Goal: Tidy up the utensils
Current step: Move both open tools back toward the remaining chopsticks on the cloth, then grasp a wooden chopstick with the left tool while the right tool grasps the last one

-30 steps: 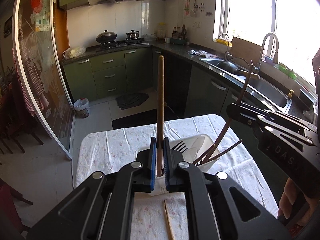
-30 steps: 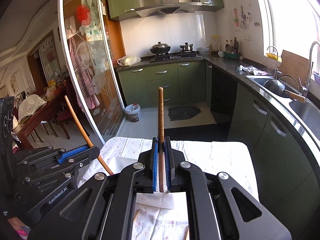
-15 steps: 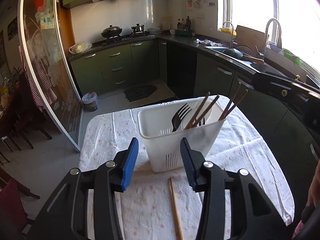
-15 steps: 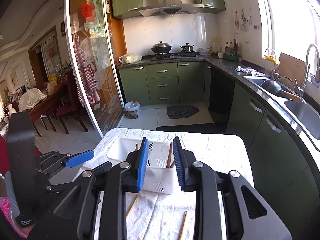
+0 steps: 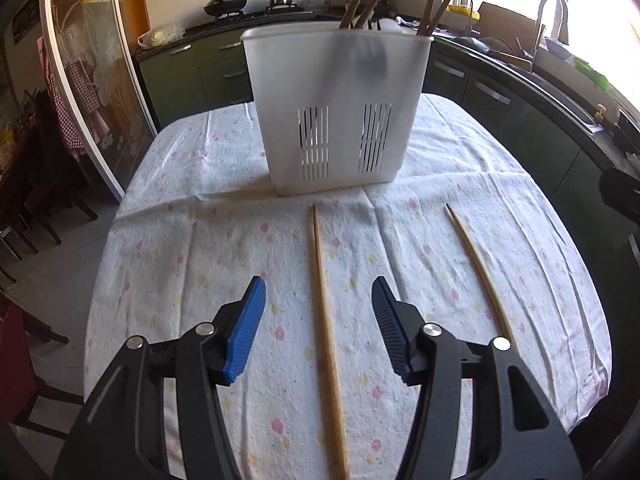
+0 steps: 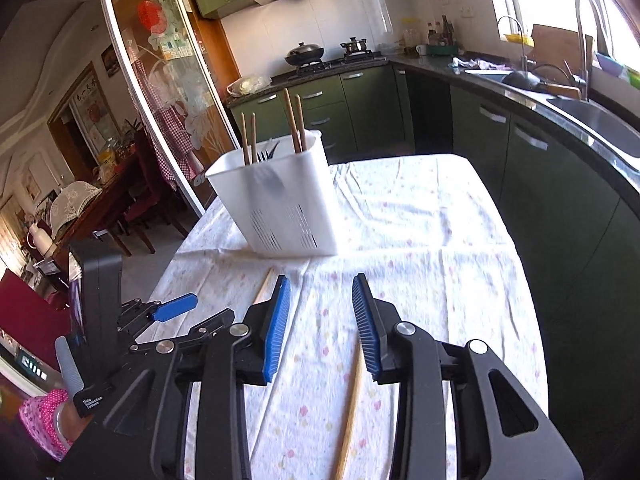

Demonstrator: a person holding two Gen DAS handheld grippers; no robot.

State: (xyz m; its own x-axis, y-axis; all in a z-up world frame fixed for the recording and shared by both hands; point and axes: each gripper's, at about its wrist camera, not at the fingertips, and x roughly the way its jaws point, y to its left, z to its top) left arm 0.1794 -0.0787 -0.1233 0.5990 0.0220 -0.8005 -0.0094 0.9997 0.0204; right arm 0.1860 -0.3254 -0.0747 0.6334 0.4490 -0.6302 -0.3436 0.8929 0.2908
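Chopsticks [image 5: 326,320], slender wood, lie between spread left tongs [image 5: 318,300].

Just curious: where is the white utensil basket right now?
The white utensil basket stands upright on the flowered tablecloth, beyond two loose chopsticks.

Left gripper [image 5: 318,300] spread wide — chopstick [image 5: 326,328] between, white caddy [image 5: 338,116] beyond

A flowered cloth [image 5: 192,216] covers the counter. Behind stand green cabinets [image 6: 360,108], a wok [image 6: 304,53] on the stove, and a sink [image 6: 596,114].
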